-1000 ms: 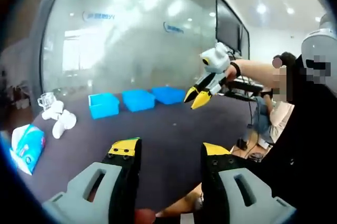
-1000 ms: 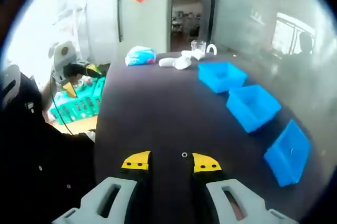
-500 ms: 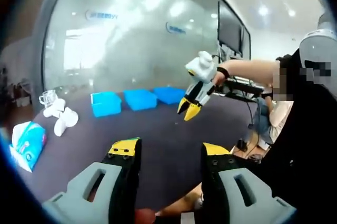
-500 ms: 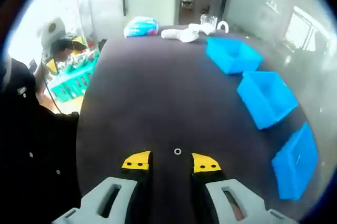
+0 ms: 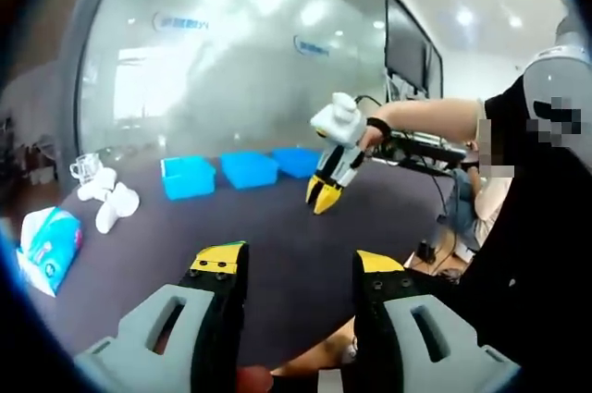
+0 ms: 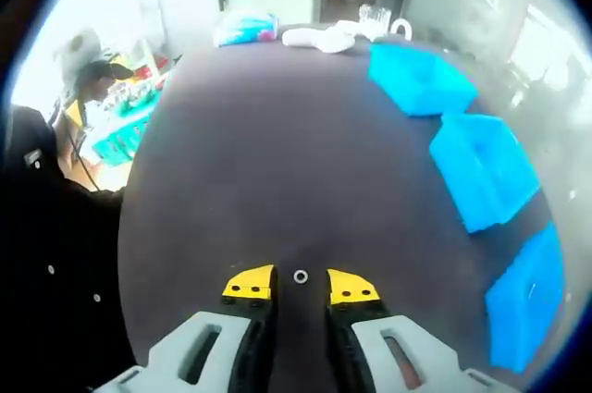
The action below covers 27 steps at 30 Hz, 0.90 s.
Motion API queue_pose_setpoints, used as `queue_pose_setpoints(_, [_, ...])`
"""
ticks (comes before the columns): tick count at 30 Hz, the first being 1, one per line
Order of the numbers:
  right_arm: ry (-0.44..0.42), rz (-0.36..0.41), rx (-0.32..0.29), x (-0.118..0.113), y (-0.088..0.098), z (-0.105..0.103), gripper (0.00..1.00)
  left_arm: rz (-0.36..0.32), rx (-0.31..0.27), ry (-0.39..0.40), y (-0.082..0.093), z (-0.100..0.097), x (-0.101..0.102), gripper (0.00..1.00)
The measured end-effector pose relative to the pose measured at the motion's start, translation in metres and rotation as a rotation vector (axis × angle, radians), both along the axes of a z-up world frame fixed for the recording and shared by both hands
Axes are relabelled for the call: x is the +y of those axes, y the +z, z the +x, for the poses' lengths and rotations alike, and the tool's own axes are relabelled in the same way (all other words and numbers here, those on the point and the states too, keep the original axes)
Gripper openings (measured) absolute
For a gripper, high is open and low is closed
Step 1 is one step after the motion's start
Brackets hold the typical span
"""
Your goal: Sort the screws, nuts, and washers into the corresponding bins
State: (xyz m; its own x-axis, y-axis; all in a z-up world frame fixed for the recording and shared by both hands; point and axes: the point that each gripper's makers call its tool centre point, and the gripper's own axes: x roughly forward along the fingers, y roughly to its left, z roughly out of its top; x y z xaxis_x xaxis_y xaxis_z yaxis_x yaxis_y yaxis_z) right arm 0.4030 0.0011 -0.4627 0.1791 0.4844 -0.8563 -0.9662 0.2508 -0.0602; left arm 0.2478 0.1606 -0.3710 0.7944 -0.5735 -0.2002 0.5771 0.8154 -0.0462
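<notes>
Right gripper: my right gripper (image 6: 301,284) points down at the dark purple worktop (image 6: 277,162), its yellow-tipped jaws parted a little, with the small silver ring-shaped washer (image 6: 301,276) lying flat in the gap between the tips. I cannot tell whether the tips touch it yet; it is not pinched. From the left gripper view the same tool (image 5: 323,197) hangs low over the worktop's middle.
Left gripper: my left gripper (image 5: 294,261) is wide open and empty, held back near the worktop edge closest to me.
Washer: alone on bare worktop toward my edge, well apart from the bins.
Bins: three open blue plastic bins (image 6: 486,180) run in a row along the edge opposite me, all bright blue, with no visible labels.
Other things: a blue-and-white tissue pack (image 6: 245,28), white lumpy objects (image 6: 319,39) and a clear glass cup (image 6: 375,16) sit at one end of the worktop, beyond the bin row.
Step in hand: picking up the washer, by my judgement.
How to do it well: keep the washer centred between the tips, lower until both tips meet the worktop, then close slowly so the thin ring is caught by its rim and not flicked away.
Risk: a flat washer may slide or tip on edge under uneven pressure.
</notes>
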Motion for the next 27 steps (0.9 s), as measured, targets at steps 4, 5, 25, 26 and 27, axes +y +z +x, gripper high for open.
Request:
queue_pose_setpoints(4, [-0.005,-0.01,0.009,-0.002,-0.003,0.0,0.13,-0.001,0.003,0.002,-0.001,0.0,0.001,0.43])
queue_pose_setpoints(5, [-0.008,-0.015,0.018,-0.003,-0.005,0.0,0.12,0.0,0.003,0.002,-0.001,0.0,0.001,0.43])
queue_pose_setpoints(25, [0.011,-0.019,-0.011,0.001,-0.005,-0.005,0.02,0.0,-0.007,0.006,0.002,0.0,0.002,0.43])
queue_pose_setpoints(26, [0.009,-0.017,-0.009,0.0,-0.005,-0.007,0.02,-0.003,-0.008,0.007,0.003,0.0,0.002,0.43])
queue_pose_setpoints(27, [0.012,-0.014,-0.012,0.0,-0.005,-0.008,0.02,-0.002,-0.009,0.009,0.003,0.001,0.002,0.43])
